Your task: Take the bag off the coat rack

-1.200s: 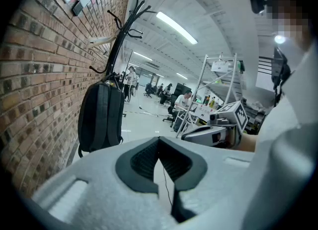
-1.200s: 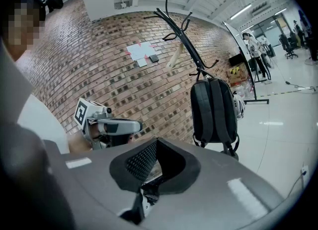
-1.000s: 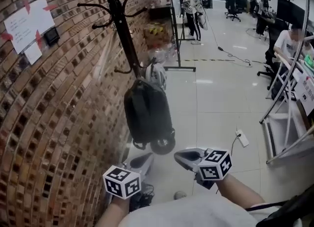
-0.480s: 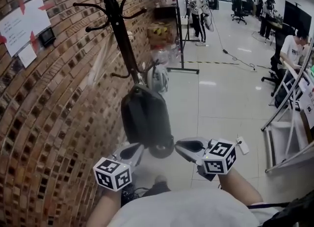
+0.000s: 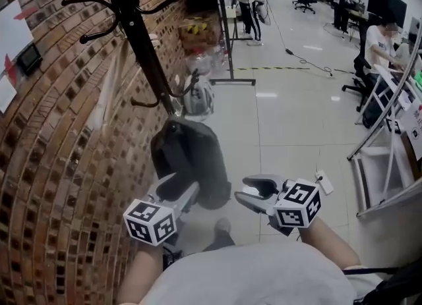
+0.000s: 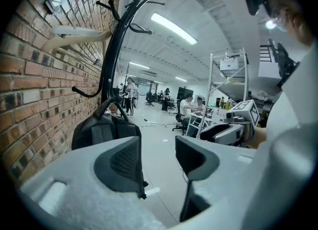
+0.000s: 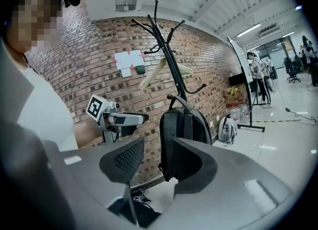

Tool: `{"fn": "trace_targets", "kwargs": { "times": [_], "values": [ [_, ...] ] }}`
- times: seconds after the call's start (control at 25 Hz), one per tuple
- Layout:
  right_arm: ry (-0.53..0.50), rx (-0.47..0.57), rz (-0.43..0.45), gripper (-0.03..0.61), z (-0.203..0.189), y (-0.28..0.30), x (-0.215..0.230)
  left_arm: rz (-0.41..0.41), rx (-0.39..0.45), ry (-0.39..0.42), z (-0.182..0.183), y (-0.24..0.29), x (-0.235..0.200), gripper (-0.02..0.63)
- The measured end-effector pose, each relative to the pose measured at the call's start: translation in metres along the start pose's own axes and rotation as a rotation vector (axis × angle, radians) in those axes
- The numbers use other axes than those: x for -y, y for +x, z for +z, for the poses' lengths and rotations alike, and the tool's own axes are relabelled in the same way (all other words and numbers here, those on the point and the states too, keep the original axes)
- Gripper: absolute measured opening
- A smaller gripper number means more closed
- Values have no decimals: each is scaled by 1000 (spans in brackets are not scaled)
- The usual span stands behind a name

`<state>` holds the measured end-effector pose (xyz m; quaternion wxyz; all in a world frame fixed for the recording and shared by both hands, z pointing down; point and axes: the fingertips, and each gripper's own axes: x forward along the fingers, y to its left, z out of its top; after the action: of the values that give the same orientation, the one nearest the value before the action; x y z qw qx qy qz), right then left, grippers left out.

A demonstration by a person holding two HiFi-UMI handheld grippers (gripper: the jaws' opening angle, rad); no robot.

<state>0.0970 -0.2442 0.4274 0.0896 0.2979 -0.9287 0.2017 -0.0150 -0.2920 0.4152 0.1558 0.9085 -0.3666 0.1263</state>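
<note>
Along the left side, the red brick wall is backing the black metal coat rack, whose pole is rising toward 12 o'clock with curved hooks spreading at two levels.

The dark grey fabric backpack is hanging low on that rack by its top handle, which appears to be looped over one of the lower hooks. The body is hanging flat against the pole, and nothing else is bearing its weight. A smaller pale item is sitting at the backpack's 12 o'clock; bag or helmet cannot be told.

The left gripper is hovering at the backpack's 6 o'clock, near its lower edge. Its own view shows the jaws standing apart with only floor between them and the backpack beyond at 10 o'clock.

The right gripper is holding at the backpack's 4 o'clock, clear of it, jaws likewise parted and empty, pointing at the backpack.

Judgement: both claws are staged low and spread to take the pack. The handle is not yet being gripped, and it will need raising clear of the hook.
</note>
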Motion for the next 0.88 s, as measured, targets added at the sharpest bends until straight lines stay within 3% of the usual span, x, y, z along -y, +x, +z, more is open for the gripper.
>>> {"fn": "trace_targets", "kwargs": {
  "times": [0.24,0.4,0.52,0.72,0.88],
  "values": [
    [-28,-25,6,247,32,69,44,72,-6,-43,4,9,-81,296],
    [-46,-54,-18,331,47,113,88,120,-31,-56,0,22,-138,410],
    [-26,-65,-40,348,49,141,117,117,-80,-42,-11,35,-164,485],
    [-39,-112,-28,434,43,173,146,67,-140,-39,-24,59,-177,520],
    [-69,-165,-2,463,33,196,156,26,-175,-71,-35,70,-184,532]
  ]
}}
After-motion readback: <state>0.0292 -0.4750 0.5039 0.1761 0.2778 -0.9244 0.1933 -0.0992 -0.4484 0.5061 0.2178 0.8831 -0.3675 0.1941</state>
